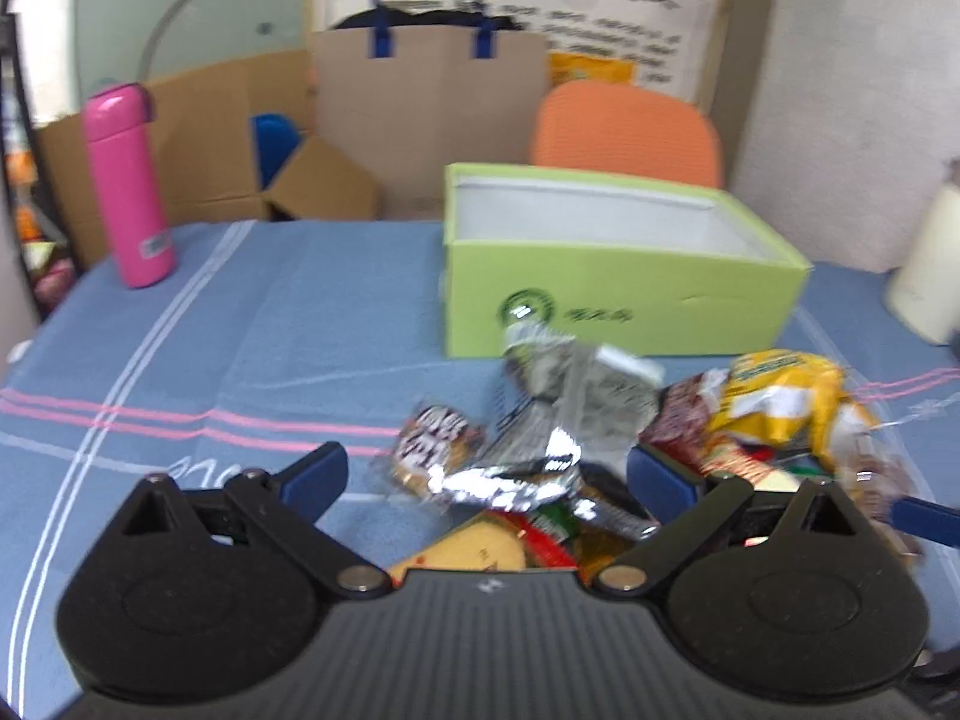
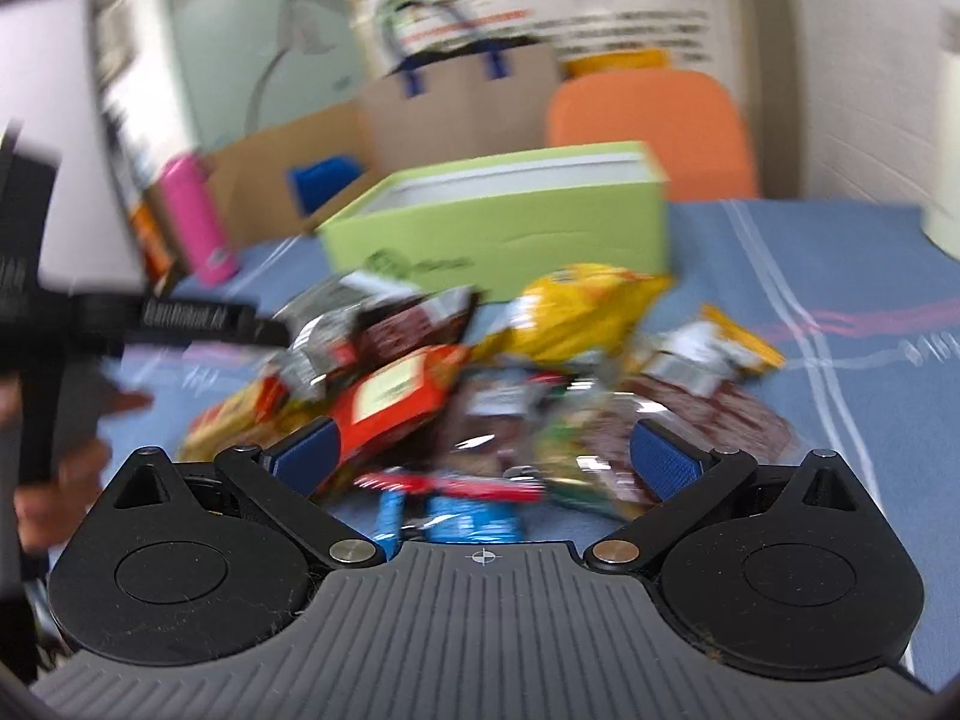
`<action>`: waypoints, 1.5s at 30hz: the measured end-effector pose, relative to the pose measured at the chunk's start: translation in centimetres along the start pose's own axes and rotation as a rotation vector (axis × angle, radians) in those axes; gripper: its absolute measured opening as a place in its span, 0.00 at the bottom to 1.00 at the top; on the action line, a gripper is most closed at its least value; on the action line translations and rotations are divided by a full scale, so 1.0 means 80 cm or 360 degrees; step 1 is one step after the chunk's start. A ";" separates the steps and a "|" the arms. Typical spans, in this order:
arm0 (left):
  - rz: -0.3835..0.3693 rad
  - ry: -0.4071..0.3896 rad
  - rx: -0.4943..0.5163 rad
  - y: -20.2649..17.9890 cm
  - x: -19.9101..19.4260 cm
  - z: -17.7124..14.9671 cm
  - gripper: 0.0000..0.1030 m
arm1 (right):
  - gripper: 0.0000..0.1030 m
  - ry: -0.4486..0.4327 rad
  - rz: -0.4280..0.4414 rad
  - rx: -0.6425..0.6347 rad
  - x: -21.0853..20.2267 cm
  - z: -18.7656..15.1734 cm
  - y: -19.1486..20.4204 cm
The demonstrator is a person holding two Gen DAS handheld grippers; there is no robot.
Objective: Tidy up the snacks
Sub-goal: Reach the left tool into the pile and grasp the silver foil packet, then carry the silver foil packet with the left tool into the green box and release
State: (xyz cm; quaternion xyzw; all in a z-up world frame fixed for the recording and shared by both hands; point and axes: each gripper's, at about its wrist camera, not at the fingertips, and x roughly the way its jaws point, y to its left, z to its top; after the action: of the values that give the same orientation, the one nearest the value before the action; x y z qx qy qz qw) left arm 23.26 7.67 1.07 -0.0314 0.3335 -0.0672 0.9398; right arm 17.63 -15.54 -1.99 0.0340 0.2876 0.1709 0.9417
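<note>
Nearest the lens, left wrist view: left gripper, jaws spread wide, nothing held, blue pads either side of the near end of the snack pile. Low in that view, a pale yellow packet and a red-green wrapper cut off by the gripper body; type not readable. Blurred throughout; print on packets illegible.

Right wrist view: right gripper, jaws likewise wide apart, empty, over the pile's near edge. Heavy motion blur here. Blue wrappers partly hidden behind the gripper body. At far left, a dark bar reaching toward the pile, with part of a hand behind it, smeared; probably the other gripper, cannot confirm.

Seen only from the left: silver foil packet crumpled on top, small brown cookie pack at the pile's left edge. Seen only from the right: red packet with pale label and brown transparent packs on the right side. Yellow bag in both views.

Snacks heaped loose on blue striped tablecloth, just in front of open green box; white interior, contents not visible. Pink bottle upright, well apart to the left. Orange chair behind the box.
</note>
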 end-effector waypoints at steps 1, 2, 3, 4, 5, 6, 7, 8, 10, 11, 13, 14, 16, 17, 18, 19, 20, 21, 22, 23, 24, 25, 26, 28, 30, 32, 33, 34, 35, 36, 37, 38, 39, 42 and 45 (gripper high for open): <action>-0.0066 -0.0008 0.0007 0.003 0.000 0.007 0.95 | 0.90 -0.0013 0.0037 -0.0045 0.003 0.003 0.009; -0.0138 -0.0001 0.0016 0.004 0.003 0.014 0.95 | 0.90 -0.0023 0.0064 -0.0078 0.008 0.008 0.014; -0.0186 0.0010 0.0021 0.004 0.007 0.023 0.95 | 0.90 -0.0028 0.0081 -0.0102 0.014 0.014 0.020; -0.0208 0.0013 0.0029 0.001 0.011 0.030 0.95 | 0.90 -0.0030 0.0087 -0.0135 0.019 0.021 0.028; -0.0225 0.0018 0.0052 -0.003 0.015 0.036 0.95 | 0.90 -0.0042 0.0084 -0.0176 0.024 0.027 0.035; -0.0236 0.0026 0.0073 -0.006 0.019 0.042 0.95 | 0.90 -0.0065 0.0076 -0.0213 0.026 0.032 0.041; -0.0240 0.0025 0.0096 -0.009 0.023 0.046 0.95 | 0.90 -0.0081 0.0072 -0.0241 0.028 0.038 0.045; -0.0245 0.0028 0.0120 -0.010 0.026 0.049 0.95 | 0.90 -0.0089 0.0079 -0.0255 0.029 0.043 0.049; -0.0263 0.0047 0.0160 -0.011 0.036 0.058 0.95 | 0.89 -0.0092 0.0136 -0.0258 0.031 0.050 0.057; -0.0268 0.0082 0.0168 -0.009 0.042 0.062 0.95 | 0.89 -0.0096 0.0176 -0.0253 0.033 0.052 0.062; -0.0291 0.0132 0.0200 -0.005 0.053 0.066 0.95 | 0.88 -0.0071 0.0252 -0.0227 0.043 0.053 0.073; -0.0310 0.0158 0.0236 -0.004 0.058 0.067 0.95 | 0.85 -0.0044 0.0275 -0.0211 0.050 0.051 0.078; -0.0338 0.0210 0.0278 -0.001 0.069 0.068 0.90 | 0.82 -0.0010 0.0310 -0.0171 0.065 0.049 0.086; -0.0372 0.0234 0.0287 0.001 0.073 0.068 0.88 | 0.80 0.0007 0.0330 -0.0151 0.072 0.049 0.090; -0.0395 0.0274 0.0279 0.005 0.079 0.067 0.79 | 0.75 0.0027 0.0333 -0.0125 0.081 0.048 0.092; -0.0431 0.0313 0.0259 0.009 0.085 0.064 0.69 | 0.72 0.0043 0.0329 -0.0102 0.089 0.048 0.094; -0.0487 0.0331 0.0231 0.013 0.088 0.061 0.62 | 0.67 0.0055 0.0326 -0.0079 0.097 0.048 0.094; -0.0529 0.0337 0.0194 0.018 0.088 0.058 0.54 | 0.60 0.0063 0.0320 -0.0057 0.104 0.047 0.093; -0.0501 0.0316 0.0173 0.022 0.084 0.056 0.51 | 0.53 0.0055 0.0309 -0.0048 0.109 0.046 0.092; -0.0489 0.0295 0.0161 0.025 0.077 0.055 0.48 | 0.35 0.0039 0.0280 -0.0049 0.110 0.045 0.093; -0.0507 0.0275 0.0142 0.028 0.069 0.055 0.44 | 0.05 0.0004 0.0268 -0.0061 0.107 0.045 0.093; -0.0517 0.0257 0.0119 0.031 0.062 0.057 0.42 | 0.00 -0.0024 0.0273 -0.0066 0.101 0.046 0.091; -0.0516 0.0234 0.0110 0.032 0.056 0.060 0.41 | 0.00 -0.0046 0.0308 -0.0051 0.097 0.048 0.087; -0.0532 0.0204 0.0103 0.033 0.051 0.064 0.41 | 0.00 -0.0039 0.0322 -0.0068 0.095 0.054 0.086; -0.0559 0.0241 0.0069 0.032 0.053 0.064 0.40 | 0.04 0.0012 0.0287 -0.0108 0.102 0.054 0.089; -0.0556 0.0257 0.0094 0.027 0.057 0.060 0.40 | 0.24 0.0044 0.0328 -0.0014 0.106 0.051 0.082; -0.0527 0.0264 0.0105 0.026 0.059 0.058 0.40 | 0.37 0.0059 0.0352 0.0046 0.107 0.049 0.078; -0.0494 0.0262 0.0124 0.024 0.061 0.056 0.40 | 0.40 0.0062 0.0377 0.0079 0.107 0.048 0.075; -0.0469 0.0268 0.0132 0.023 0.065 0.055 0.41 | 0.45 0.0062 0.0394 0.0076 0.107 0.049 0.077; -0.0450 0.0276 0.0123 0.024 0.069 0.055 0.44 | 0.53 0.0062 0.0391 0.0067 0.108 0.053 0.080; -0.0441 0.0283 0.0115 0.026 0.073 0.056 0.45 | 0.57 0.0054 0.0372 0.0052 0.108 0.055 0.084; -0.0448 0.0285 0.0109 0.029 0.076 0.057 0.45 | 0.63 0.0039 0.0338 0.0028 0.104 0.057 0.088; -0.0461 0.0293 0.0099 0.031 0.079 0.058 0.45 | 0.67 0.0010 0.0300 -0.0015 0.101 0.058 0.092; -0.0509 0.0338 0.0031 0.037 0.089 0.059 0.45 | 0.74 0.0018 0.0228 -0.0071 0.109 0.058 0.097; -0.0502 0.0317 0.0037 0.039 0.084 0.055 0.45 | 0.73 0.0080 0.0303 -0.0027 0.131 0.063 0.099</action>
State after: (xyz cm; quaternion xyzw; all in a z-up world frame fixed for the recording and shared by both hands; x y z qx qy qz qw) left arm 31.52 9.87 -0.06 -0.0655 0.4151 -0.2204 0.8802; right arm 26.18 -4.38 -2.09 0.0490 0.3053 0.2630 0.9139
